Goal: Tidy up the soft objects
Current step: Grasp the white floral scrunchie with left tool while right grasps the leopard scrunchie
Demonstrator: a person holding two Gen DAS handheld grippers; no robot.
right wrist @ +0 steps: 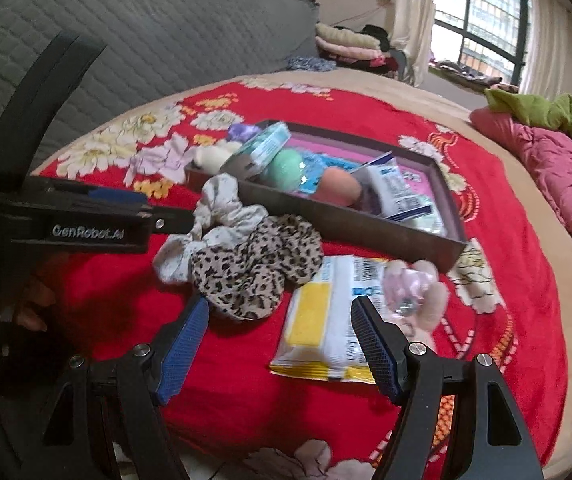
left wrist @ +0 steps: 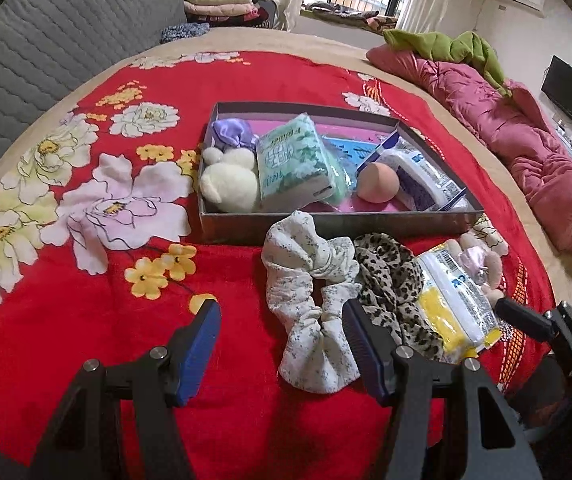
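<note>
Soft objects lie on a bed spread with a red floral blanket (left wrist: 66,340), fleecy and printed with pale peonies. A shallow dark cardboard box (left wrist: 338,222) sits at mid-blanket and holds a green-patterned tissue pack (left wrist: 292,164) with print too warped to read, a white-and-blue wipes packet (left wrist: 422,176), a cream plush toy (left wrist: 228,182), a lilac satin scrunchie (left wrist: 232,134) and a peach egg-shaped sponge (left wrist: 378,182). In front of the box, at 6 o'clock from it, lie a yellow-and-white wipes packet (right wrist: 322,320) with a barcode, a leopard-print scrunchie (right wrist: 246,276) and a white sprigged scrunchie (left wrist: 310,280), all crinkled. The left gripper (left wrist: 282,344), marked "GenRobot.AI", has jaws wide apart, holding nothing. The right gripper (right wrist: 280,340) is likewise spread, straddling the yellow packet's near end.
</note>
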